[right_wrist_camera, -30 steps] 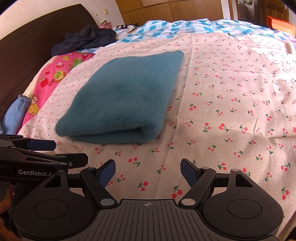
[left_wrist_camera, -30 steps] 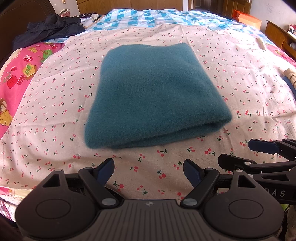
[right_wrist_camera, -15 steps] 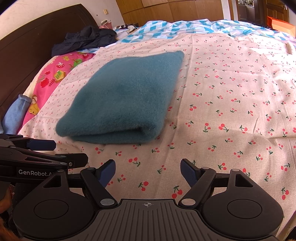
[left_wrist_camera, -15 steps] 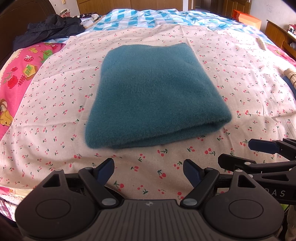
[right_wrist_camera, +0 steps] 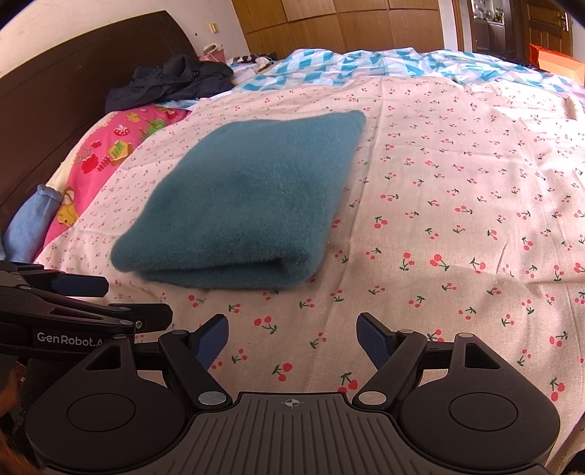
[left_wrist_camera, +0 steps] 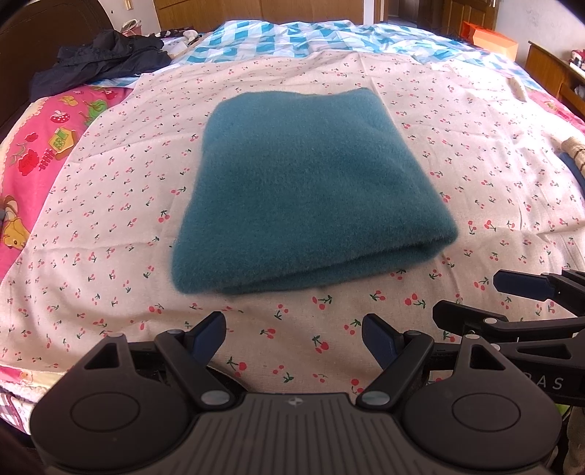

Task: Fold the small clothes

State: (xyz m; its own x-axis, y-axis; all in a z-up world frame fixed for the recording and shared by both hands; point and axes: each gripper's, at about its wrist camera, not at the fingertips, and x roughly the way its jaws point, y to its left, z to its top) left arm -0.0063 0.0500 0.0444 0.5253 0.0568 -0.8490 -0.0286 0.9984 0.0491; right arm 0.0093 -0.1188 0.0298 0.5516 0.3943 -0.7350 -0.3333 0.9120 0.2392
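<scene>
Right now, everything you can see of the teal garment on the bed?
The teal garment is one solid blue-green piece of fuzzy, fleece-like fabric, folded flat into a rough rectangle. Stacked layers show along its near edge, rounded at the near right corner. No seams, tags or sleeves show. It lies on the cherry-print sheet, clear of other items. Neither the left gripper nor the right gripper touches it; both are open, short of its near edge.

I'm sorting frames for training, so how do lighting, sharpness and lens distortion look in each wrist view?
Left wrist view: even daylight, the teal folded fleece sharp, the bed bulging from fisheye curvature, dark vignette in the corners. Right wrist view: equally sharp, a soft shadow beside the fleece, the cherry-print sheet brightly lit, the wooden wardrobe doors bowed.
</scene>
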